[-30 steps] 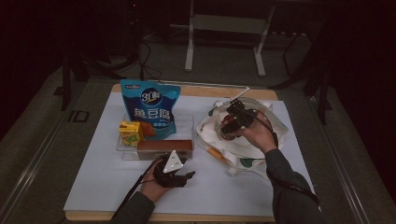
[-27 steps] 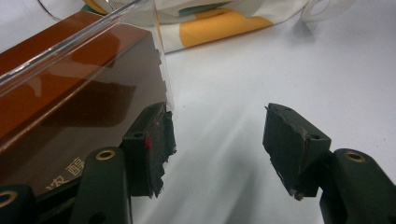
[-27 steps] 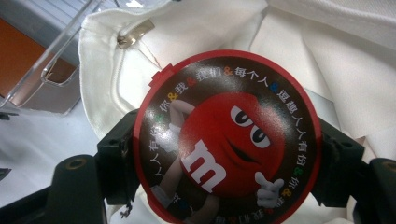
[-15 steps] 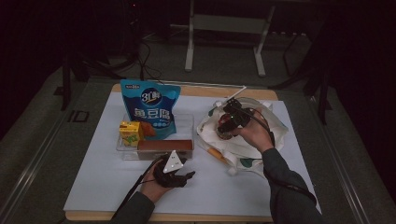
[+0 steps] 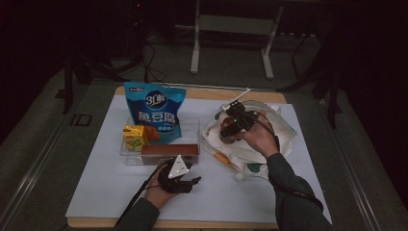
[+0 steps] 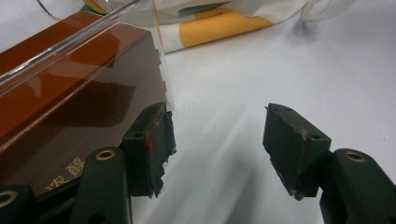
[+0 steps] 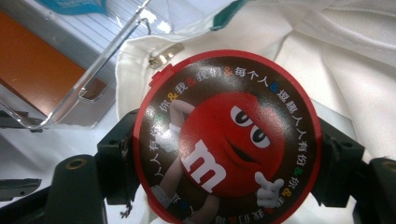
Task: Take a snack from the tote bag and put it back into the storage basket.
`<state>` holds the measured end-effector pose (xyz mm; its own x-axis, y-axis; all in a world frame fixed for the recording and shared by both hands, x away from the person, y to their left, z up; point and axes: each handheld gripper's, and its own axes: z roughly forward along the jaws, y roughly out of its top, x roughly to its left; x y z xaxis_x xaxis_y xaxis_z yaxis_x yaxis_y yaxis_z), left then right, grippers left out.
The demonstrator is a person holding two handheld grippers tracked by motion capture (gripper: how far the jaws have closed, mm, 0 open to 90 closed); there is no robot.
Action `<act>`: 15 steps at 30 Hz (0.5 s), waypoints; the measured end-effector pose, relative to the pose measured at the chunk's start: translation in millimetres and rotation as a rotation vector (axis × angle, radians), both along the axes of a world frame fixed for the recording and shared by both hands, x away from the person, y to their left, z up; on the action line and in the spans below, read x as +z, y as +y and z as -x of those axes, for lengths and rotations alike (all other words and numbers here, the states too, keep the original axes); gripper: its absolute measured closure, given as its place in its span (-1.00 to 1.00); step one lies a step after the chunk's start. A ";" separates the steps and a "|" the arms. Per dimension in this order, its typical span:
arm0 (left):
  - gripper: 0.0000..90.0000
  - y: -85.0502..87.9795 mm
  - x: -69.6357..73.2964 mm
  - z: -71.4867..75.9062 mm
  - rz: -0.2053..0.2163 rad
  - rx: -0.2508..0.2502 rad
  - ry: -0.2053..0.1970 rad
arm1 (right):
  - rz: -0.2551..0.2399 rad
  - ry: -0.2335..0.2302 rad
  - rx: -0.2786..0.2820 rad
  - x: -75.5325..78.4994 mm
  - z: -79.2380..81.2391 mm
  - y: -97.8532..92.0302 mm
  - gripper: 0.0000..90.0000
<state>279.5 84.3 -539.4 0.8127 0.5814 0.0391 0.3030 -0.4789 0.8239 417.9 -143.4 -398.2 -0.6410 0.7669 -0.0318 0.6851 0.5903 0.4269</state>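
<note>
The right gripper [image 7: 224, 186] clamped a round candy tin [image 7: 227, 142] over the tote bag [image 5: 276, 132] near the tabletop's right edge, apparently mid-transfer; the left gripper [image 6: 217, 149] waited wide open beside the clear tray [image 5: 192, 126].

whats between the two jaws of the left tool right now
Nothing: in the left gripper view the left tool stands open over bare white table. The brown box in the clear tray sits beside one jaw.
</note>
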 end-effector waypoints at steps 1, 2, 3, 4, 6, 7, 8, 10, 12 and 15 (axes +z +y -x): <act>-0.10 0.0 0.0 0.0 0.001 0.000 0.001 | -0.001 -0.001 0.005 0.1 0.1 0.8 -0.43; -0.10 0.0 0.0 0.0 0.001 0.000 0.001 | 0.000 0.001 0.004 0.4 0.7 2.0 -0.43; -0.10 0.0 0.0 0.0 0.001 0.000 0.002 | 0.001 0.001 0.007 0.8 1.0 3.0 -0.43; -0.10 0.0 0.0 0.1 0.001 0.000 0.001 | 0.002 -0.001 0.009 1.0 1.3 4.0 -0.43; -0.10 -0.1 0.0 0.1 0.000 0.000 0.001 | -0.001 -0.002 0.013 1.7 1.7 5.7 -0.43; -0.10 0.0 0.0 0.1 0.001 0.000 0.002 | -0.003 -0.001 0.011 2.2 2.1 6.6 -0.43; -0.10 0.0 0.0 0.0 0.000 0.000 0.001 | -0.004 -0.001 0.016 2.5 2.2 7.4 -0.43; -0.10 0.0 0.0 0.1 0.001 0.000 0.002 | -0.004 -0.002 0.018 3.2 2.7 9.5 -0.43; -0.10 0.0 0.0 0.1 0.001 0.000 0.002 | -0.004 -0.002 0.022 3.8 3.0 11.3 -0.43; -0.10 0.1 0.1 0.0 0.000 -0.001 0.002 | -0.007 -0.002 0.023 4.3 3.1 13.0 -0.43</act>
